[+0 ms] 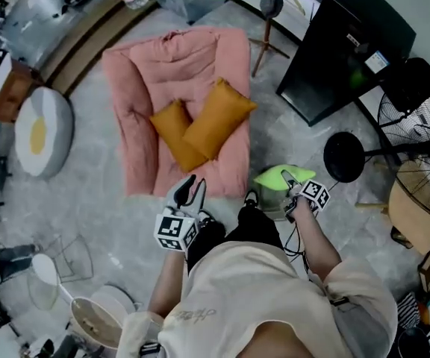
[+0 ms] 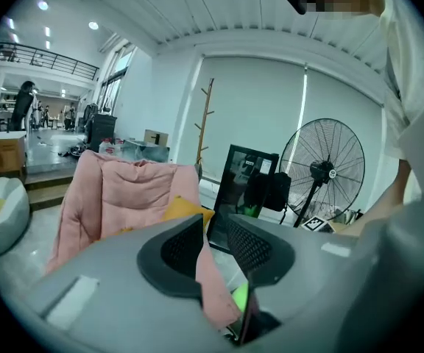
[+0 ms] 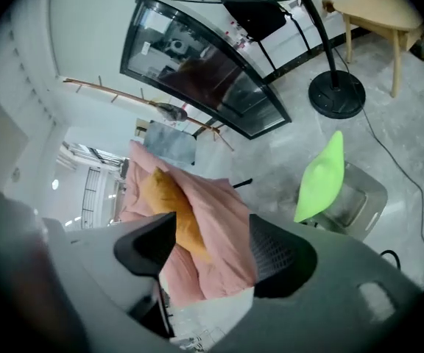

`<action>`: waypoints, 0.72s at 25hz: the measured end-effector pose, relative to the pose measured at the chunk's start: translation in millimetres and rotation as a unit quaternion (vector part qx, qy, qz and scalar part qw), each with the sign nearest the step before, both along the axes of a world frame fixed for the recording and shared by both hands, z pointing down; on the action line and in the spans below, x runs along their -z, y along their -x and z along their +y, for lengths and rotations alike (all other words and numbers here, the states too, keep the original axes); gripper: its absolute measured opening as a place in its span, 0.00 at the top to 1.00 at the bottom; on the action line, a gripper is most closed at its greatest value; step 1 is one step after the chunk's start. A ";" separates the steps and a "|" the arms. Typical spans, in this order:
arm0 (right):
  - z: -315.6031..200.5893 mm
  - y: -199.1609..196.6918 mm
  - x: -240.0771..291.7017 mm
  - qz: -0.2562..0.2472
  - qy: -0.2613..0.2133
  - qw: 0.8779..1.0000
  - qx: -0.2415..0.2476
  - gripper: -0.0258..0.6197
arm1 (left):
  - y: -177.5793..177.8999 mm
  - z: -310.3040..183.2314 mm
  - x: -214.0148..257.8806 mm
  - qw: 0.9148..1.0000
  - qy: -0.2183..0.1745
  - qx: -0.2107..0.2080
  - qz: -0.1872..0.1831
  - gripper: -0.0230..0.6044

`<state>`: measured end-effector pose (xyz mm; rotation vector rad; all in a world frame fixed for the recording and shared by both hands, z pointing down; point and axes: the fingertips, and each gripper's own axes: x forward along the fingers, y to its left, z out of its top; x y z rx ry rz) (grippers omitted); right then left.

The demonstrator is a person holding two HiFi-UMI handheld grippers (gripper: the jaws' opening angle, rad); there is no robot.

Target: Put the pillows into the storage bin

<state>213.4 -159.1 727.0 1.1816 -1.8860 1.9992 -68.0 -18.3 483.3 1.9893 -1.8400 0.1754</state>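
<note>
Two orange pillows lie on one pink mat on the floor, well apart from the bin. The smaller pillow and the larger pillow touch, the larger one overlapping the smaller one's edge, and both sit tilted near the middle of the mat.

One clear bin stands on the floor just beside the mat's near right corner. Its single green lid is raised, and no pillow shows inside it.

Two grippers are held at the person's front, near the mat's near edge. The left gripper has its jaws apart by a narrow gap with nothing gripped; only the mat's corner shows through the gap, farther off. The right gripper is just beside the green lid, its jaws wide and holding nothing; the larger pillow and the mat show beyond them.

One black cabinet stands past the mat on the right. One egg-shaped cushion lies on the floor to the mat's left. One standing fan shows in the left gripper view.
</note>
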 end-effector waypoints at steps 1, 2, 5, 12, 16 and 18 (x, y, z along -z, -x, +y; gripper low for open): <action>7.9 9.5 14.2 -0.011 -0.011 1.000 0.003 0.47 | 7.0 7.0 4.8 1.000 -0.005 -0.003 -0.003 0.78; 15.1 19.7 27.2 -0.020 -0.023 1.000 0.007 0.47 | 15.0 13.0 8.8 1.000 -0.010 -0.005 -0.006 0.78; 29.5 51.1 66.3 -0.053 -0.076 0.995 0.027 0.45 | 38.6 26.9 16.8 0.999 -0.029 -0.013 -0.011 0.77; 75.2 96.7 124.8 -0.082 -0.169 0.980 0.073 0.41 | 59.9 78.8 25.8 0.997 -0.044 -0.055 -0.010 0.69; 87.3 107.5 143.0 -0.049 -0.223 0.968 0.105 0.38 | 68.5 99.6 24.3 0.997 -0.047 -0.068 -0.006 0.66; 88.4 111.2 153.7 -0.028 -0.262 0.956 0.127 0.37 | 77.8 108.1 22.0 0.997 -0.048 -0.066 -0.007 0.64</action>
